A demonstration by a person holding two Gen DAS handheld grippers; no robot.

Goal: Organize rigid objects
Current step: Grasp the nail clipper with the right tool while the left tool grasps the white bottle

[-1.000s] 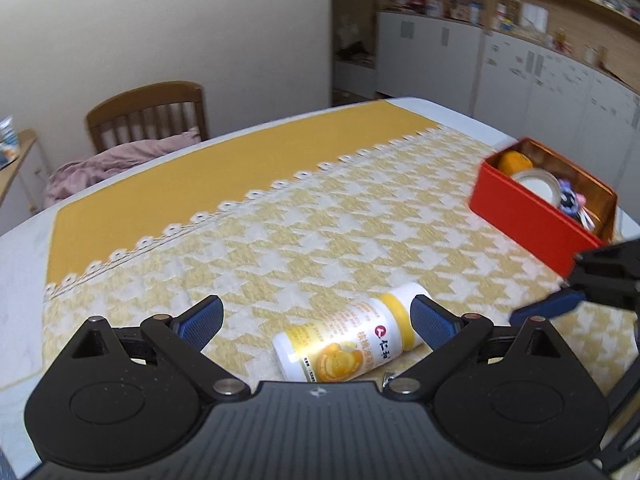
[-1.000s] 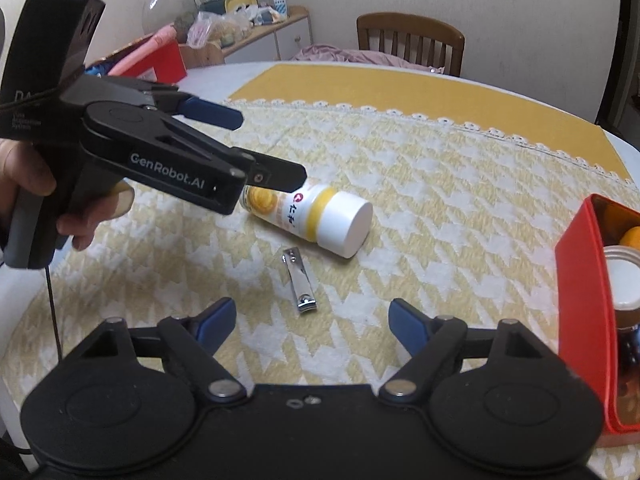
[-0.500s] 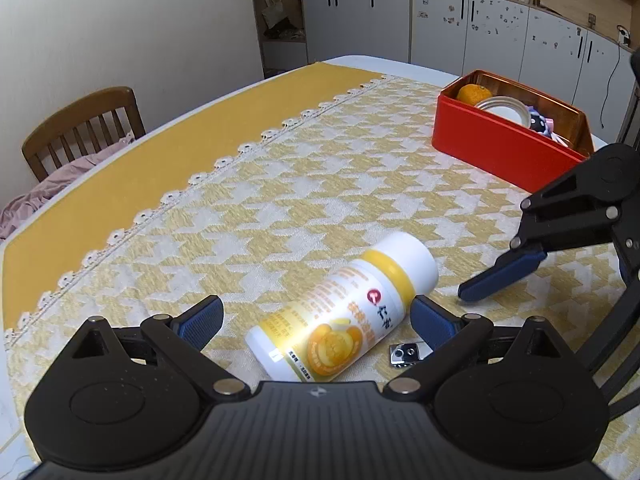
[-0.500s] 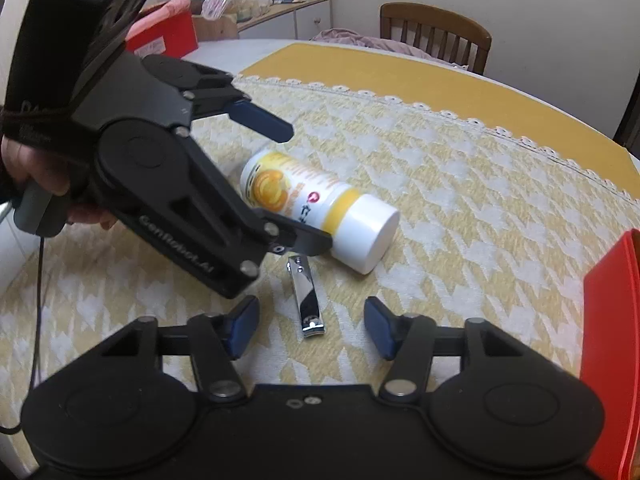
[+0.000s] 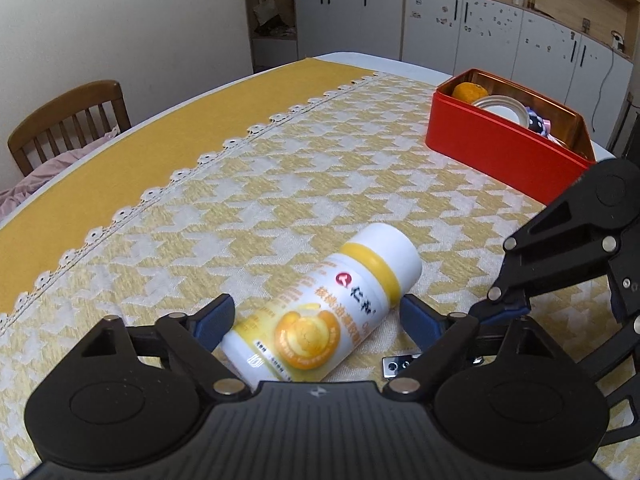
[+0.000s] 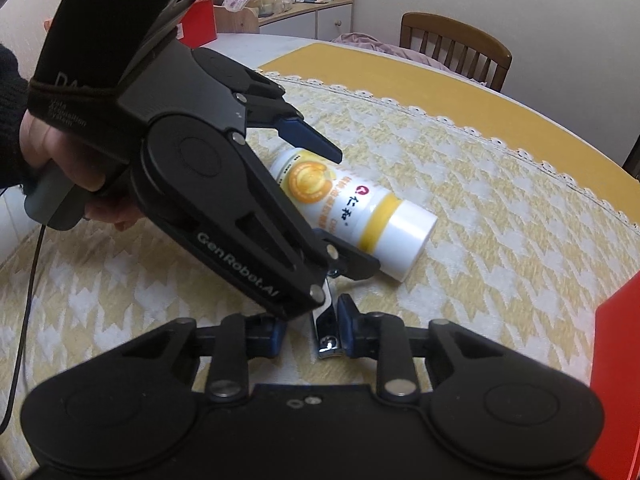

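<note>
We've got our left gripper [image 5: 316, 316] closing around the bottle [image 5: 324, 316] mid-table, no squeeze yet, while our right gripper [image 6: 310, 330] narrows on the nail clipper [image 6: 327, 330].

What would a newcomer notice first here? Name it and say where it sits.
The yellow-and-white bottle lying on its side on the houndstooth tablecloth, between the closing jaws of the left gripper. Beside it, the right gripper is closing around a metal nail clipper. A red box sits behind to the right.

Left gripper [image 5: 316, 316] and right gripper [image 6: 308, 330] angled downward, jaws closing.
</note>
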